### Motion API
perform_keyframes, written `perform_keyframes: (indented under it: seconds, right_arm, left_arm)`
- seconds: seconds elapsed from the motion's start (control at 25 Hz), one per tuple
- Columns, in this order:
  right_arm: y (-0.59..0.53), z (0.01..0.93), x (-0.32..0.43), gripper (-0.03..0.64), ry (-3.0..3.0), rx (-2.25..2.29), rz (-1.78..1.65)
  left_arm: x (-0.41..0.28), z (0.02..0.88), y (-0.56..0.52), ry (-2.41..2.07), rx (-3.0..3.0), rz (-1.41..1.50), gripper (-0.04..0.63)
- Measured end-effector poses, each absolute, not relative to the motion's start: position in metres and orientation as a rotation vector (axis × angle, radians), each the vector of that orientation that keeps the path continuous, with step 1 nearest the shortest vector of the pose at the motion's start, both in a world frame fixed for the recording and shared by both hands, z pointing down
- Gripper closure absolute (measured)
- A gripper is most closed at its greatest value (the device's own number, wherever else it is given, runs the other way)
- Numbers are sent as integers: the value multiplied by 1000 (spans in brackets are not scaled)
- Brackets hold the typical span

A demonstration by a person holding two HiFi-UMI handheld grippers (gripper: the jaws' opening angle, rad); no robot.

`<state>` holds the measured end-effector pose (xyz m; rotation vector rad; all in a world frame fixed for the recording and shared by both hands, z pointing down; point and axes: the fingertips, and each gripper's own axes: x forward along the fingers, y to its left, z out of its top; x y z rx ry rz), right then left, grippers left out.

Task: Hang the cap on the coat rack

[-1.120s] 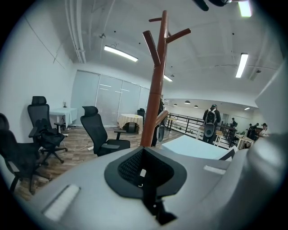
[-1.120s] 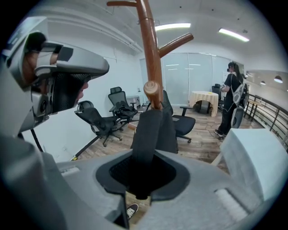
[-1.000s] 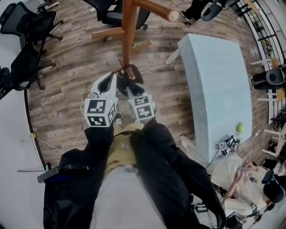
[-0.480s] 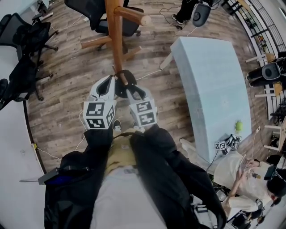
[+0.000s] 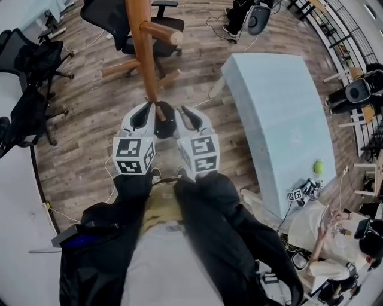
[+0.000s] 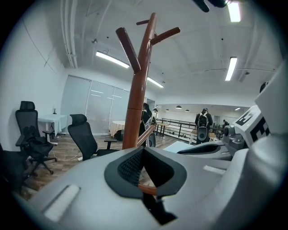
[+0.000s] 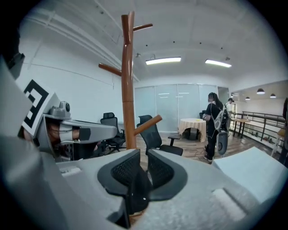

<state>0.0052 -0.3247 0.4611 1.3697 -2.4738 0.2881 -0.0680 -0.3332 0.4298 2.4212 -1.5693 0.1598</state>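
The dark cap (image 5: pixel 163 115) hangs between my two grippers, just in front of the wooden coat rack (image 5: pixel 142 54). My left gripper (image 5: pixel 145 113) is shut on it; a thin brown edge of the cap (image 6: pixel 147 188) shows pinched under the pads (image 6: pixel 130 164). My right gripper (image 5: pixel 190 116) is beside the cap on the right. Its jaws are closing, and a gap still shows between the pads (image 7: pixel 158 173), with dark cap cloth (image 7: pixel 135 193) low between them. The rack's pole (image 6: pixel 135 108) and pegs rise close ahead; its pole (image 7: pixel 128 90) also fills the right gripper view.
A long pale-blue table (image 5: pixel 281 119) stands to the right with a green ball (image 5: pixel 319 165) near its end. Black office chairs (image 5: pixel 114 15) stand behind the rack and along the left wall. A seated person (image 5: pixel 317 233) is at the lower right. People stand far back.
The rack's pole has slid left and closer in the head view. My right gripper has shifted right, away from the left one; the cap stays by the left gripper.
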Motion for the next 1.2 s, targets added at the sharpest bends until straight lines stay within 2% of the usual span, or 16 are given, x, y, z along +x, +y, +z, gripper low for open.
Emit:
perform_keyframes:
  seconds: [0.32,1.2]
  right_arm:
    - [-334,420,13,611,-2511,1425,172]
    - [-346,378,17,615,-2584,1499,31]
  left_arm:
    - [-50,394,-337,-1532,2490,74,595]
    - [-35,368,-343,-1498,2577,52,594]
